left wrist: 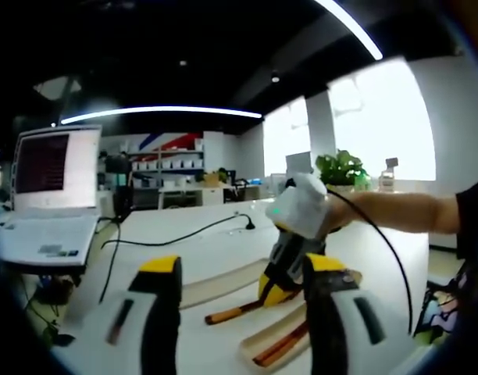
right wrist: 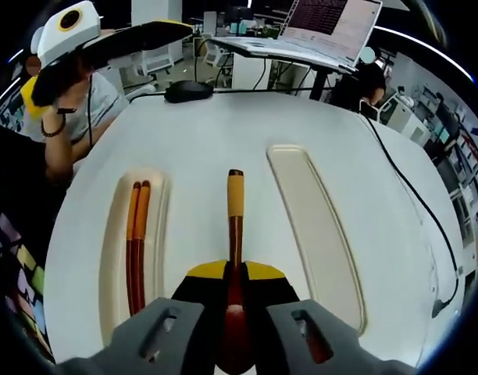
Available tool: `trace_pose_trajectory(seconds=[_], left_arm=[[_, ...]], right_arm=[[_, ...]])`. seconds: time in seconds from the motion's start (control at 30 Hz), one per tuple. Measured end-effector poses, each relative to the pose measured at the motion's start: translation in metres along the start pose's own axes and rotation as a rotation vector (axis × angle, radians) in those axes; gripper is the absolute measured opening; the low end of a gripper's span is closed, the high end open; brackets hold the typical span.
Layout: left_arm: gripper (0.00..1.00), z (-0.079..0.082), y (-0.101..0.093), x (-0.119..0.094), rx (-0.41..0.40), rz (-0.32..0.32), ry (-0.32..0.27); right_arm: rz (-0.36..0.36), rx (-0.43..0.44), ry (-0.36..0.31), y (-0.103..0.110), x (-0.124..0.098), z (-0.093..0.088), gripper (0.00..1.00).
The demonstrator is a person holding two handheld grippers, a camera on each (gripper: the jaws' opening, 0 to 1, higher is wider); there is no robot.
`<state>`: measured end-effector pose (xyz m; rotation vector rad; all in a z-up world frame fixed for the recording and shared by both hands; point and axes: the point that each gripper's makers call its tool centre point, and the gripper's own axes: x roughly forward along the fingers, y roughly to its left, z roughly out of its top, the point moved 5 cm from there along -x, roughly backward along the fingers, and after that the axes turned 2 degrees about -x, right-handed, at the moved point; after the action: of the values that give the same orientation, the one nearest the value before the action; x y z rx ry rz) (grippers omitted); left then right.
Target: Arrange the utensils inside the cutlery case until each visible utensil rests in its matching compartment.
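The spoon (right wrist: 235, 234) is clamped by the right gripper (right wrist: 235, 308); the left gripper (left wrist: 243, 312) is held open; a tilt could drop it outside the tray (right wrist: 317, 226)

chopsticks (right wrist: 135, 242) in left tray (right wrist: 114, 258), spoon (right wrist: 235, 226) on table (right wrist: 200, 133) between trays, right tray (right wrist: 317, 226) beside it
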<state>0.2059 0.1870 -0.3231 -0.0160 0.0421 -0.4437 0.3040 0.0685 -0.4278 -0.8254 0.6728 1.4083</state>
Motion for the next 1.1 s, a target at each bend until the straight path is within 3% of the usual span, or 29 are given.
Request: trace_pose_trajectory(seconds=[0.3, 0.63, 1.1], left_arm=[[0.65, 0.001, 0.009, -0.001, 0.028, 0.053, 0.0], [0.65, 0.002, 0.007, -0.004, 0.008, 0.04, -0.01], [0.65, 0.002, 0.004, -0.004, 0.007, 0.031, -0.012]], right_arm=[[-0.031, -0.01, -0.004, 0.0, -0.01, 0.001, 0.04], [-0.058, -0.045, -0.015, 0.013, -0.038, 0.016, 0.04], [-0.056, -0.071, -0.04, 0.042, -0.053, 0.01, 0.04]])
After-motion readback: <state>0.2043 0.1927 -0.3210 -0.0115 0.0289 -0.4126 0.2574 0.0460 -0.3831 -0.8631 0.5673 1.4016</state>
